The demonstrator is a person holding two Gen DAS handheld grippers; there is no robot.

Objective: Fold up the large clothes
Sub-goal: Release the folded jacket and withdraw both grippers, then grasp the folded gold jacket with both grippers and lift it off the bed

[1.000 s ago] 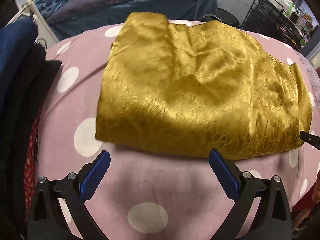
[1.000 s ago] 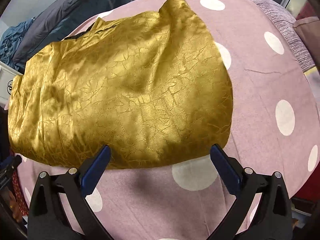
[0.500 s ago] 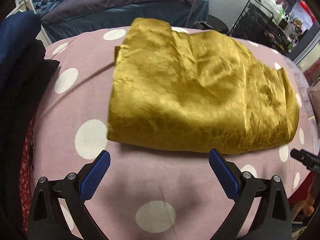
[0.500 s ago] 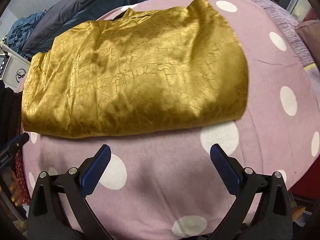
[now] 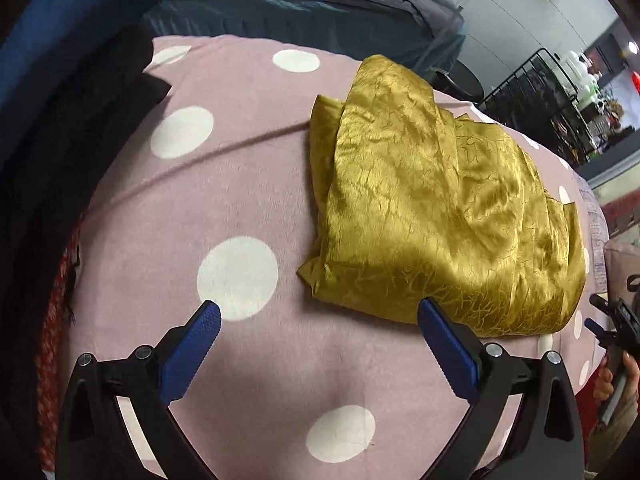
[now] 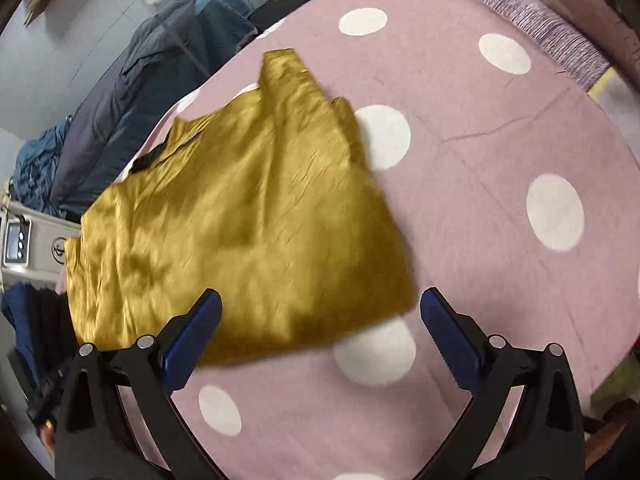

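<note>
A shiny gold garment (image 5: 436, 216) lies folded into a rough rectangle on a pink bedspread with white dots (image 5: 240, 184). My left gripper (image 5: 320, 312) is open, hovering over the spread just in front of the garment's near left corner, with nothing between its blue pads. In the right wrist view the same gold garment (image 6: 240, 216) fills the left middle. My right gripper (image 6: 320, 304) is open above the garment's near right corner and holds nothing. The right gripper's tip (image 5: 608, 316) shows at the right edge of the left wrist view, with a hand below it.
Dark blue and black clothes (image 5: 60, 92) are piled at the left. A grey-blue duvet (image 5: 304, 4) lies behind the bed, and a black wire rack (image 5: 540, 92) stands at the far right. A purple blanket (image 6: 532, 8) and a white appliance (image 6: 24, 240) also show.
Both grippers have pulled back and swung apart, staying open. The garment now sits right of centre in the left wrist view and left of centre in the right wrist view.
</note>
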